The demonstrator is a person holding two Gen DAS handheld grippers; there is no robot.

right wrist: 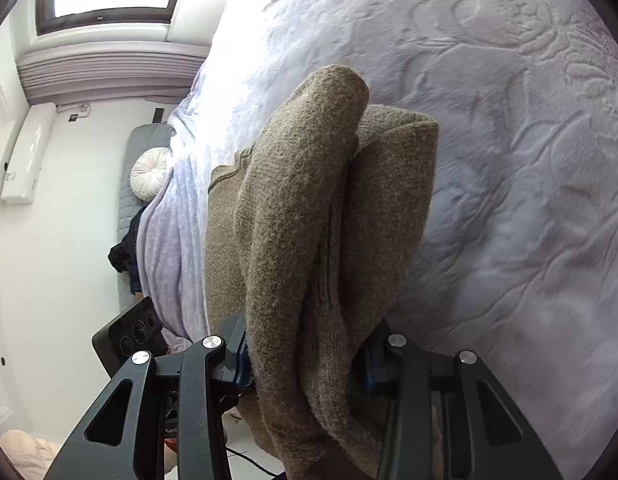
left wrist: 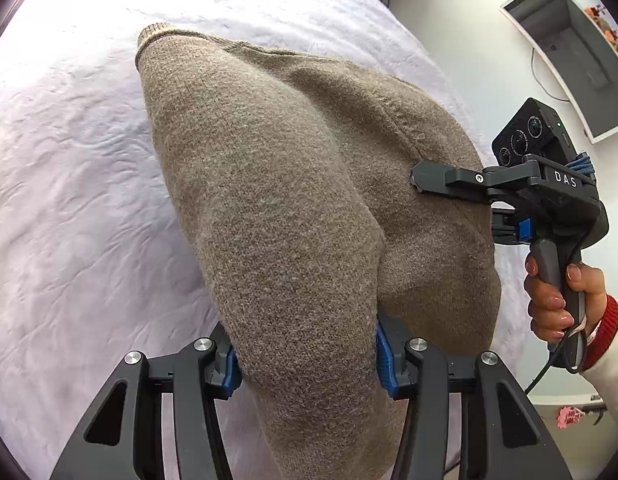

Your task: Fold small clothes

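Wool bunched thickly in both the left tongs (left wrist: 305,360) and right tongs (right wrist: 305,364), each clamped on the sweater (left wrist: 293,184), could slide free and sag onto the bed (left wrist: 69,200) beyond them.

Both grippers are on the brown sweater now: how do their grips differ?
The left gripper clamps one thick bunched fold at the near edge of the brown sweater. The right gripper pinches several stacked layers, ribbed hem showing, approaching from the sweater's side. Both blue-padded jaws press knit, over the white bedspread.
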